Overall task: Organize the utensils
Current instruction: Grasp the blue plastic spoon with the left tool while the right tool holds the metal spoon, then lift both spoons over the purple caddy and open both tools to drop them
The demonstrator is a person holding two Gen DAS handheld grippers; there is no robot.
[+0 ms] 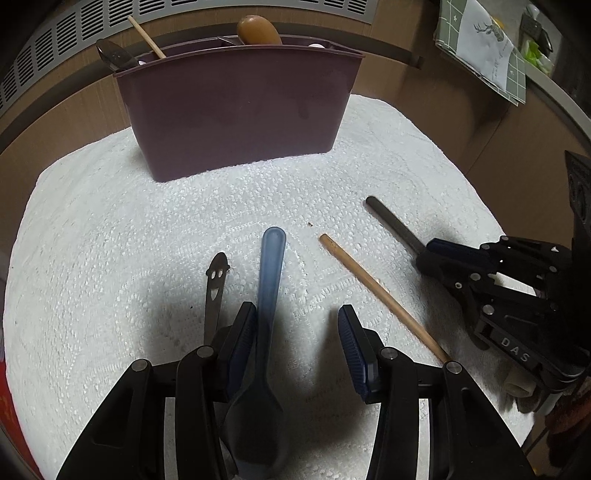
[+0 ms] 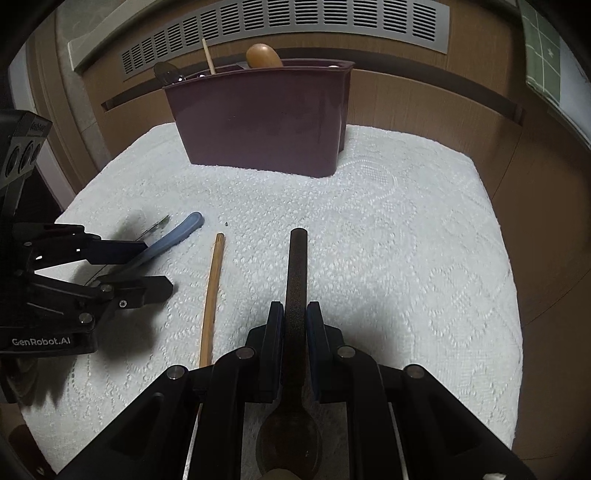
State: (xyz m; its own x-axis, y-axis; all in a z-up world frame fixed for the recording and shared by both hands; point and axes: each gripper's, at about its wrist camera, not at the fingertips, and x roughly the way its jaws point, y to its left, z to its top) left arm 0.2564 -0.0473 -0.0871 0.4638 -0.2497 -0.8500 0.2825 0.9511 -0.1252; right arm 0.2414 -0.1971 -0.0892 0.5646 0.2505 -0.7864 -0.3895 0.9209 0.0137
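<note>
A maroon utensil holder (image 1: 236, 107) (image 2: 262, 114) stands at the back of the white mat and holds a wooden spoon (image 1: 258, 31), a chopstick and a metal spoon. My left gripper (image 1: 299, 332) is open around a blue plastic spoon (image 1: 271, 280) lying on the mat, its handle beside the left finger. My right gripper (image 2: 294, 325) is shut on a black spoon (image 2: 296, 266), handle pointing forward. A wooden chopstick (image 1: 380, 295) (image 2: 211, 295) lies between the two grippers. A metal utensil with a smiley face (image 1: 215, 288) lies left of the blue spoon.
The white lace mat (image 2: 406, 240) covers the work surface, with wooden floor around it. A vent grille (image 2: 280, 22) runs behind the holder. A green checked cloth (image 1: 484, 51) hangs at the upper right.
</note>
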